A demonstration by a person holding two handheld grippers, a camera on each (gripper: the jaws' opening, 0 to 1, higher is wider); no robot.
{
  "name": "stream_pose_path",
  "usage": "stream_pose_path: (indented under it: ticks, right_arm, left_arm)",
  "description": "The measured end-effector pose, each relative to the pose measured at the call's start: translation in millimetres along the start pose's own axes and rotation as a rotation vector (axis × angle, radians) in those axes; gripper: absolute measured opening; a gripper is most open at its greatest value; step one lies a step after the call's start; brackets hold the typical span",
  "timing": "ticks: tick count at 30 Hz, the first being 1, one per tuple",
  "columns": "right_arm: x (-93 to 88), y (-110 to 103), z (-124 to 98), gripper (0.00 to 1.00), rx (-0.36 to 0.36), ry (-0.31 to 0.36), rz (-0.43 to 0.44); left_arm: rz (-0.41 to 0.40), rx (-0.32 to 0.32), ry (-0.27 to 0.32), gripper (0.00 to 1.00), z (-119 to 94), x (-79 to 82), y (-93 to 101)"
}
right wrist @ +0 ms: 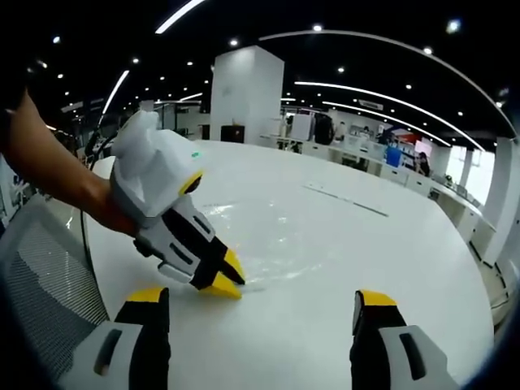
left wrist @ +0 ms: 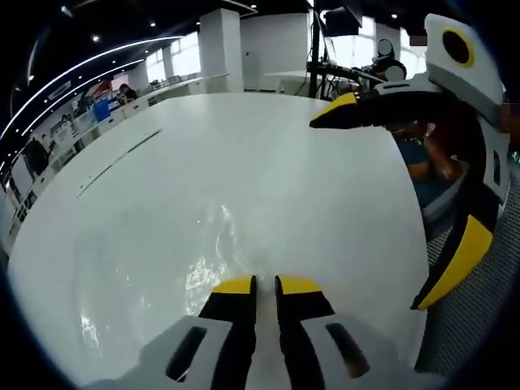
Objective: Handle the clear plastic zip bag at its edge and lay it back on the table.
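The left gripper (left wrist: 266, 284) has its yellow-tipped jaws drawn nearly together on the near edge of the clear, crinkled plastic zip bag (left wrist: 199, 264), which lies flat on the glossy white round tabletop (left wrist: 244, 154). The right gripper (right wrist: 262, 302) hovers beside it with jaws spread wide, holding nothing. In the right gripper view the bag (right wrist: 280, 260) spreads away from the left gripper's tips (right wrist: 225, 278). Around the tabletop lie an open office with a white square pillar (right wrist: 244, 93), long ceiling light strips (right wrist: 390, 89) and distant desks (left wrist: 171, 85).

white table (left wrist: 244, 154), mesh chair (right wrist: 45, 276) — white pillar (right wrist: 244, 97), ceiling lights (right wrist: 370, 85)
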State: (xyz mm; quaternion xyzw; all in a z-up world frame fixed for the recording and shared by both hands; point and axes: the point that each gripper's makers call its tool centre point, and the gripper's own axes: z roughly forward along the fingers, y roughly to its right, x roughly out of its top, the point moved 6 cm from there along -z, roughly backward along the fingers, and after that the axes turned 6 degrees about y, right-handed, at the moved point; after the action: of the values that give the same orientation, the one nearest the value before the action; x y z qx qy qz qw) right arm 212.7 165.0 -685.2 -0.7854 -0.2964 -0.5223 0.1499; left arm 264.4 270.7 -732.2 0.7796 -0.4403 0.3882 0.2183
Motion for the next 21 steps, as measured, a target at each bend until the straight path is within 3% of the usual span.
stream_pose_path:
  ticks: [8,9,21]
  right_arm:
    - [1.5,-4.7,-0.1,0.91,0.02,0.002,-0.016]
    - [2.2,-5.5,-0.4,0.9,0.022,0.002,-0.018]
    - [6.3,-12.5,-2.5,0.82,0.06,-0.001,-0.048]
  left_arm:
    - [0.032,0.013,-0.026,0.0,-4.2,-1.1,0.7]
    - [0.036,0.017,-0.048,0.0,-7.2,-4.1,1.0]
    - [0.103,0.002,-0.065,0.0,-20.5,-11.6,9.2]
